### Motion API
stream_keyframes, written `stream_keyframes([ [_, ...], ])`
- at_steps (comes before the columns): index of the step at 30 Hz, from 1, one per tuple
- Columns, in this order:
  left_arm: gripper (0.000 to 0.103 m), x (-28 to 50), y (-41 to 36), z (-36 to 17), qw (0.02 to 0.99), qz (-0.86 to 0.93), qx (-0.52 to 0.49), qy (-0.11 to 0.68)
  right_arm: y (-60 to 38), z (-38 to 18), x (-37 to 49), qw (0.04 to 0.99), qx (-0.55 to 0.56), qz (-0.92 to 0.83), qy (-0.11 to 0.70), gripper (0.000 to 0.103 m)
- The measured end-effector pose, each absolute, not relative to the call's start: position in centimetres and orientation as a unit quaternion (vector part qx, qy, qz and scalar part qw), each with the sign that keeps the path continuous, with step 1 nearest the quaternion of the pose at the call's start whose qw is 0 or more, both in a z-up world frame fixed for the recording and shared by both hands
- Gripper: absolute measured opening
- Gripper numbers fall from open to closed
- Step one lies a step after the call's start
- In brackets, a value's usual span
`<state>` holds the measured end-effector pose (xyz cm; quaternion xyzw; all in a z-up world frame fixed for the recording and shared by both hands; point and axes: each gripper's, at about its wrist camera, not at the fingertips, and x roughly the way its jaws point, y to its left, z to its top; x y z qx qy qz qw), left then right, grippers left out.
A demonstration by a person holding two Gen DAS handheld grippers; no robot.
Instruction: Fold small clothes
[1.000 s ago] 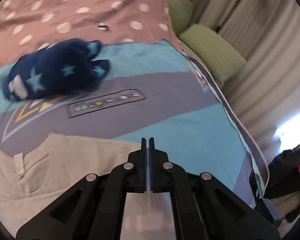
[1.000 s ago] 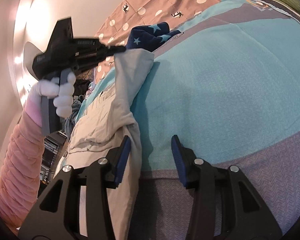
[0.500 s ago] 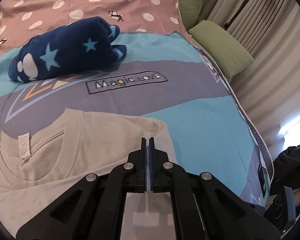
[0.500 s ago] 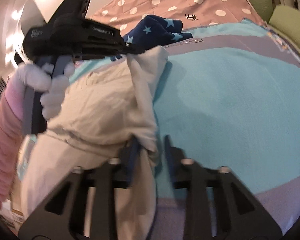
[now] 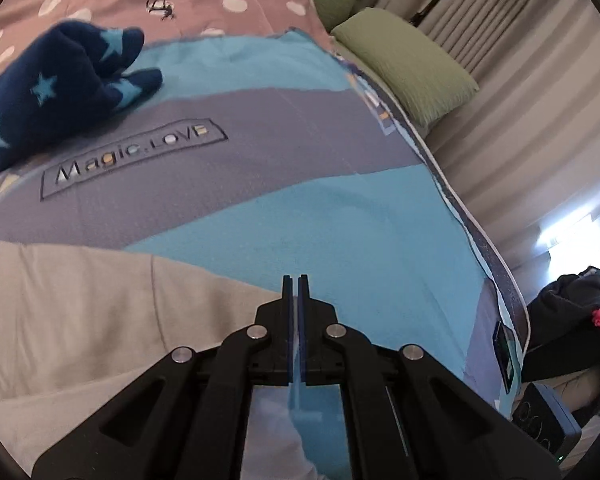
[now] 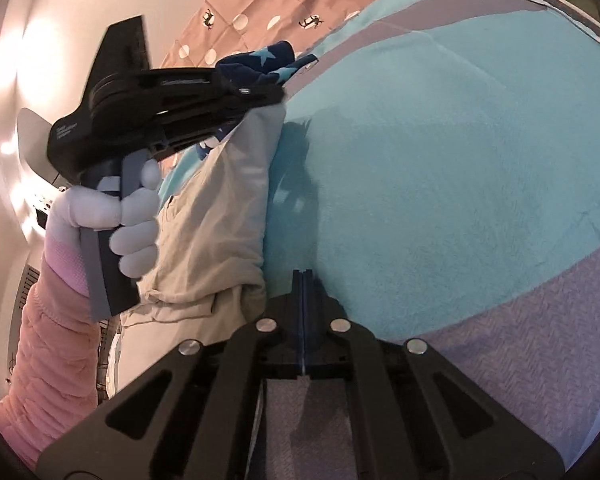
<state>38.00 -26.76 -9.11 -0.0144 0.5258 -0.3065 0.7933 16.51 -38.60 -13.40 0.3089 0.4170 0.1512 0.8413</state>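
Left gripper (image 6: 278,96) pinches the soft beige shirt (image 6: 220,216) corner; right gripper (image 6: 302,280) just clamped shut, shirt hem bunched beside it.

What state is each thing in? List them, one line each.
Shirt: one edge lifted, the rest rumpled on the blanket.
Star garment: folded, lying on the blanket.
Left gripper: shut on the shirt's lifted edge.
Right gripper: jaws just closed, now shut beside the shirt; a grip on it is unclear.
Blanket: spread flat.
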Motion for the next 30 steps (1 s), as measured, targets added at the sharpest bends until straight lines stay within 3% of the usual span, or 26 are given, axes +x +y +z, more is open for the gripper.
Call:
stream_keyframes([
  [5, 0.005, 37.7, -24.1, -6.7, 0.822, -0.287, -0.009, 0.492, -38.0, -12.7, 16.6, 0.848, 0.293, 0.157, 0.412, 0.004],
  [11, 0.019, 35.3, -16.8, -4.2, 0.858, -0.237, 0.034, 0.454, -37.7, -10.2, 19.2, 0.856, 0.262, 0.162, 0.414, 0.006],
  [17, 0.02, 31.4, -0.8, -4.3, 0.893, -0.094, -0.013, 0.44, -36.7, -8.5, 21.6, 0.859, 0.251, 0.176, 0.409, 0.011],
  [21, 0.02, 28.5, 11.2, -5.5, 0.891, 0.008, -0.087, 0.445, -36.0, -11.0, 21.8, 0.857, 0.25, 0.18, 0.413, 0.024],
  [22, 0.02, 27.5, 13.8, -6.4, 0.883, 0.027, -0.114, 0.455, -35.9, -12.5, 21.7, 0.853, 0.251, 0.173, 0.424, 0.022],
  [30, 0.02, 26.7, 14.6, -9.2, 0.875, -0.007, -0.104, 0.474, -37.0, -13.0, 22.0, 0.844, 0.288, 0.189, 0.41, 0.021],
])
